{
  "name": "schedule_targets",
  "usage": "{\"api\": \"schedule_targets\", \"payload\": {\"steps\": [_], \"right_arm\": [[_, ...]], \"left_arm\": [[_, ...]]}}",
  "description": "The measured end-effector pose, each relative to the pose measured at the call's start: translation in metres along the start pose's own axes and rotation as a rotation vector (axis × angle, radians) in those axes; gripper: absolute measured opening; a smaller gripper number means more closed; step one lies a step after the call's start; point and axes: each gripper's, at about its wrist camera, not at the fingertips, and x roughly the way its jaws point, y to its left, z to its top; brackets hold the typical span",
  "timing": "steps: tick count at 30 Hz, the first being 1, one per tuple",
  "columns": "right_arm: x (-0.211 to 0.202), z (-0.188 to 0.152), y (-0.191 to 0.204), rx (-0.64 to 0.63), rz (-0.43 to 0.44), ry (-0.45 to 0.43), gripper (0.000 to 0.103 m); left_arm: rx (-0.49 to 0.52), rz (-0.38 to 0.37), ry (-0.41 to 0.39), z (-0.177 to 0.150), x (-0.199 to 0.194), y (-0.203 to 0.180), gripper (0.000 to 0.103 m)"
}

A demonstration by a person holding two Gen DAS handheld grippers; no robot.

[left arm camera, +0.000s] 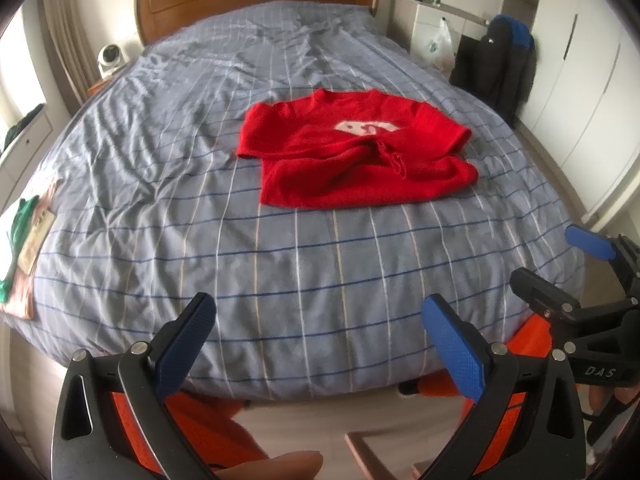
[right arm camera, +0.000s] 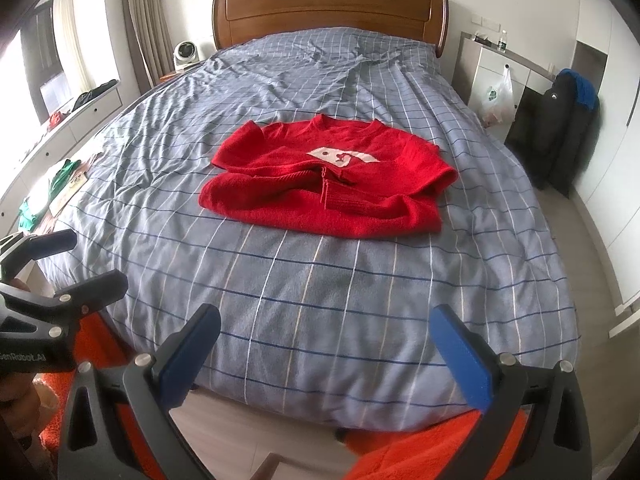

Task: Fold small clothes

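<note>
A small red sweater point(left arm camera: 352, 152) with a white patch on its chest lies on the bed point(left arm camera: 200, 184), its sleeves folded in across the front. It also shows in the right wrist view point(right arm camera: 324, 180). My left gripper point(left arm camera: 320, 320) is open and empty, held above the bed's foot, well short of the sweater. My right gripper point(right arm camera: 328, 332) is open and empty, also above the bed's foot. The right gripper shows at the right edge of the left wrist view point(left arm camera: 560, 264). The left gripper shows at the left edge of the right wrist view point(right arm camera: 76, 260).
The bed point(right arm camera: 320, 300) has a grey-blue checked cover and a wooden headboard point(right arm camera: 328, 8). Green and light clothes point(right arm camera: 52, 188) lie at its left edge. A white fan point(right arm camera: 185, 53), a dresser with a plastic bag point(right arm camera: 496, 96) and a dark jacket point(right arm camera: 568, 128) stand around it.
</note>
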Motion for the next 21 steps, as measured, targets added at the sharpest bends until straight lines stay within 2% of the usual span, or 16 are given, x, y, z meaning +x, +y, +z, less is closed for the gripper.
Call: {"api": "schedule_targets", "payload": {"steps": [21], "right_arm": [[0.0018, -0.0004, 0.0001, 0.000, 0.002, 0.004, 0.103]], "left_arm": [[0.001, -0.001, 0.003, -0.0001, 0.0019, 0.0010, 0.103]]}}
